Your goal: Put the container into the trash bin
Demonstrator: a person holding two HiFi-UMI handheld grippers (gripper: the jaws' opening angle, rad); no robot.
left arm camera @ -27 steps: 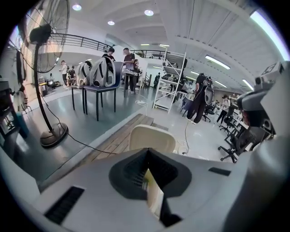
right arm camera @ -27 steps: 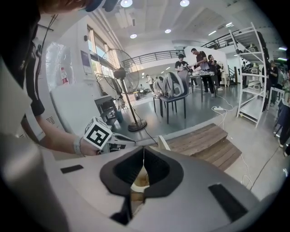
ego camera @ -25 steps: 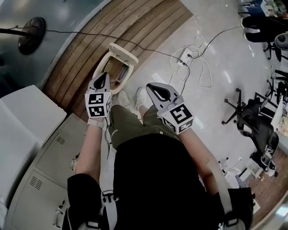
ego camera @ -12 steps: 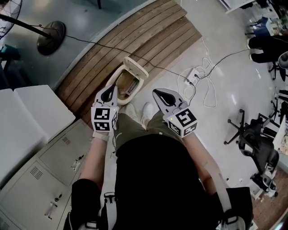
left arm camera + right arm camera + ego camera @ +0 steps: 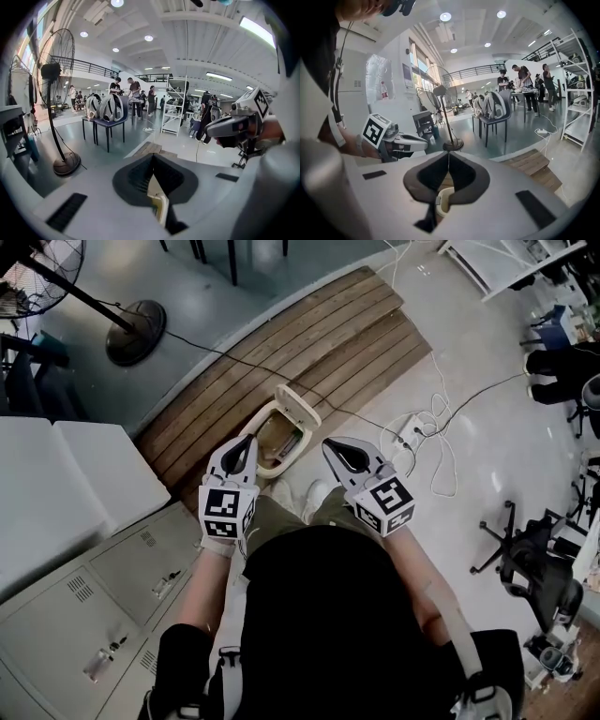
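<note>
A cream trash bin (image 5: 302,412) stands on the floor with its lid flipped open, against the wooden step. A pale container (image 5: 290,442) lies inside it. My left gripper (image 5: 242,442) hangs shut and empty above the bin's near left rim. My right gripper (image 5: 333,444) is shut and empty too, just right of the bin. In the left gripper view the jaws (image 5: 152,158) meet, with the bin's rim (image 5: 161,208) below them and the right gripper (image 5: 229,127) alongside. The right gripper view shows closed jaws (image 5: 448,155) above the bin (image 5: 442,200), and the left gripper (image 5: 401,140) beside them.
A curved wooden step (image 5: 309,334) runs behind the bin. A fan's round base (image 5: 136,332) stands at the far left. A power strip with loose cables (image 5: 412,432) lies to the right. Grey lockers (image 5: 103,587) sit on the left, office chairs (image 5: 534,549) at the right.
Both grippers have risen away from the bin, staying shut. The bin now appears smaller and farther below them.
</note>
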